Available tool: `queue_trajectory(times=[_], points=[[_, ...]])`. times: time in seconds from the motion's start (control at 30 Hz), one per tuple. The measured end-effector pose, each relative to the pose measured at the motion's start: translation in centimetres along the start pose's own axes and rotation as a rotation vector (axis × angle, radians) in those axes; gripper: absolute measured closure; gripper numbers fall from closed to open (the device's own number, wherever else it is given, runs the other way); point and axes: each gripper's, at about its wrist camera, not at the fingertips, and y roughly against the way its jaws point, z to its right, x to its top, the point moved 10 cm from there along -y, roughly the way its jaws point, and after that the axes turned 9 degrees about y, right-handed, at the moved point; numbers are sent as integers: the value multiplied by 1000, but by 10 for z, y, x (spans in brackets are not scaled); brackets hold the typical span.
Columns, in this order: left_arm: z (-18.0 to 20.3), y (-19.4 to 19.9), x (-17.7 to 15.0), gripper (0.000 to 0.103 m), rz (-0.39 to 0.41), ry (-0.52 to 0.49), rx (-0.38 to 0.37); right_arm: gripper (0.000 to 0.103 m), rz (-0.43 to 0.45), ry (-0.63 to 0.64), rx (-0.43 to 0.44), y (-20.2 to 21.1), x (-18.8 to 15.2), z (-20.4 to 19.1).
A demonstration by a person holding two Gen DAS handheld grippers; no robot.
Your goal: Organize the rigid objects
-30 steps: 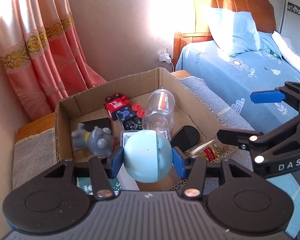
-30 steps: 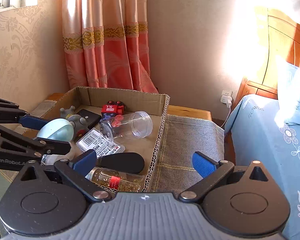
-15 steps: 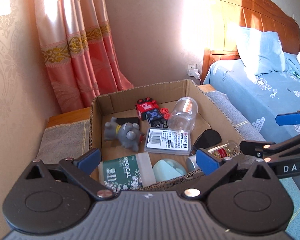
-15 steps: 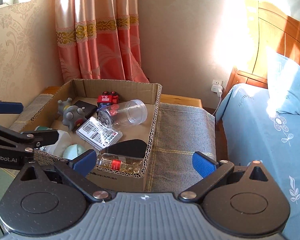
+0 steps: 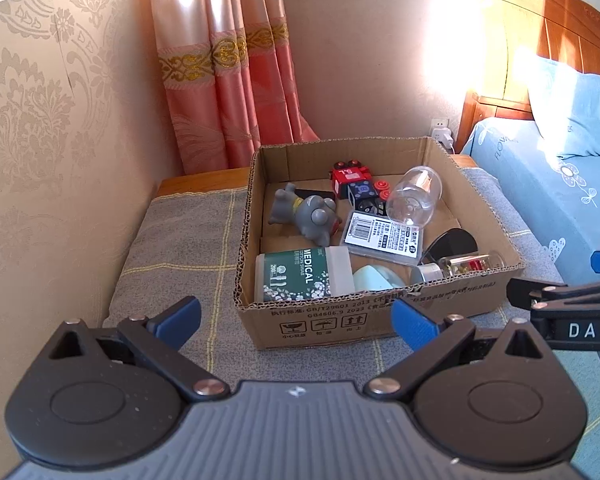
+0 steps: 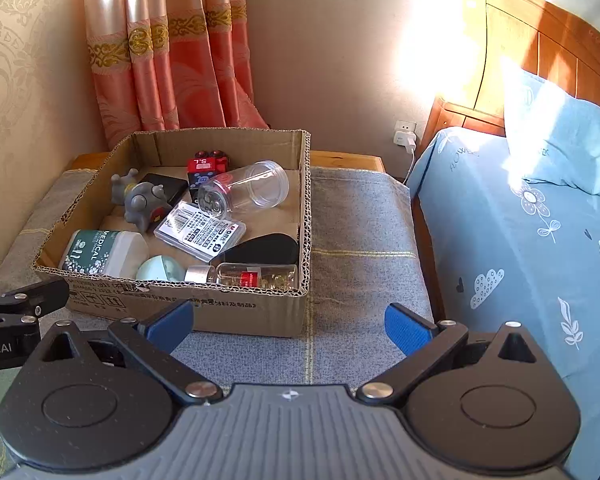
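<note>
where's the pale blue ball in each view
Left wrist: the ball lies inside the box at its near wall, right of the medical tub.
Right wrist: the ball lies at the near wall, between the tub and the small bottle.
Shared landmark: the cardboard box.

My gripper pads point(image 5: 178, 316) are blue, the curtain point(image 5: 228, 68) pink with gold band, the blanket point(image 6: 364, 240) grey with yellow lines

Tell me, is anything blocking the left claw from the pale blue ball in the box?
Yes. The cardboard box's near wall stands between the open left gripper and the pale blue ball lying just behind it, beside the medical swab container.
</note>
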Motion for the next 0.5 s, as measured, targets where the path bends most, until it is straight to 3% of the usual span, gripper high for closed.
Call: queue_trajectory(times=[0.5], points=[[-1, 5, -2, 2, -5, 22, 16, 0, -4, -1, 6, 3, -1, -5]])
